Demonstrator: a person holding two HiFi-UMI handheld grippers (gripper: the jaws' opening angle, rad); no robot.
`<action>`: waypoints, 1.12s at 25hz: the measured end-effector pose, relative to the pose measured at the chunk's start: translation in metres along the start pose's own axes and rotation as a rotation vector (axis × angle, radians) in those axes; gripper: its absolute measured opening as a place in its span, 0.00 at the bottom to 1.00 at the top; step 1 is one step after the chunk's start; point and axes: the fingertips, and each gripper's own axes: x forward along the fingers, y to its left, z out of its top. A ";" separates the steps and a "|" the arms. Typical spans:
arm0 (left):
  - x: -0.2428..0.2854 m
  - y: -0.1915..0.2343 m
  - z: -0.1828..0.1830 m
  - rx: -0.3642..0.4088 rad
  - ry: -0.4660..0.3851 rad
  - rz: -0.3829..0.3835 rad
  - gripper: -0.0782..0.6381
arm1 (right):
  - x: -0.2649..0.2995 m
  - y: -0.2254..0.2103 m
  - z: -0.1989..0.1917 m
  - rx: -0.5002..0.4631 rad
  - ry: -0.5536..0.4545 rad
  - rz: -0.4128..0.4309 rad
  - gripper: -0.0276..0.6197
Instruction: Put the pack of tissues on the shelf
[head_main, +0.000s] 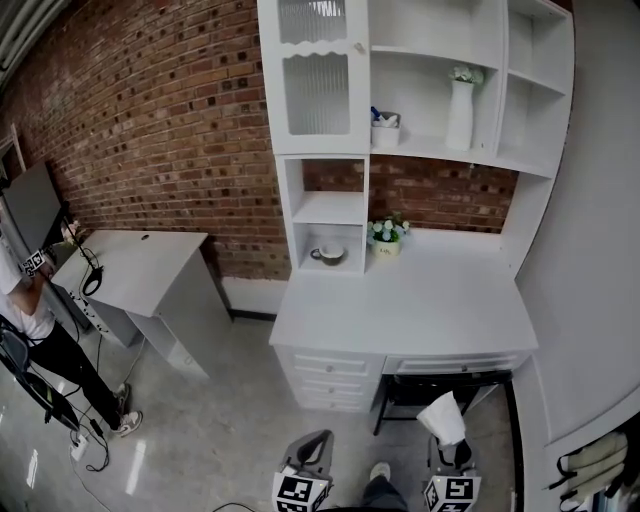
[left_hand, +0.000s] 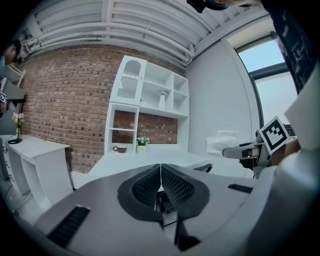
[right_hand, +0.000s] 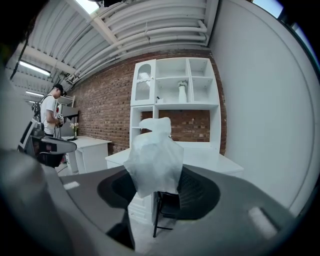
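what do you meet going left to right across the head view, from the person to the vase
person → side table → cup → flowers → vase

Down at the near edge both grippers point toward the white desk (head_main: 420, 300). The right gripper (head_main: 447, 448) carries the pack of tissues (head_main: 443, 417), a crumpled white bundle standing up at its tip, over the dark chair (head_main: 420, 392) tucked under the desk. The left gripper (head_main: 316, 442) sits just to its left, tapering to a point. Against the far brick wall (head_main: 150, 130) the shelf unit (head_main: 330, 208) rises from the desk, with a white vase (head_main: 460, 112) on an upper shelf, a cup (head_main: 329, 255) in a low cubby and a pot of flowers (head_main: 386, 238) just right of it on the desktop. Far left, a person (head_main: 60, 360) stands by a second desk (head_main: 135, 268)
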 end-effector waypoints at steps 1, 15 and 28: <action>0.006 0.000 0.001 0.000 0.000 -0.001 0.12 | 0.004 -0.004 0.001 0.001 0.000 -0.002 0.36; 0.094 -0.013 0.022 0.001 0.007 -0.003 0.12 | 0.063 -0.082 0.012 -0.002 -0.004 -0.043 0.36; 0.186 -0.042 0.045 -0.003 -0.014 0.006 0.12 | 0.109 -0.171 0.053 -0.011 -0.042 -0.054 0.36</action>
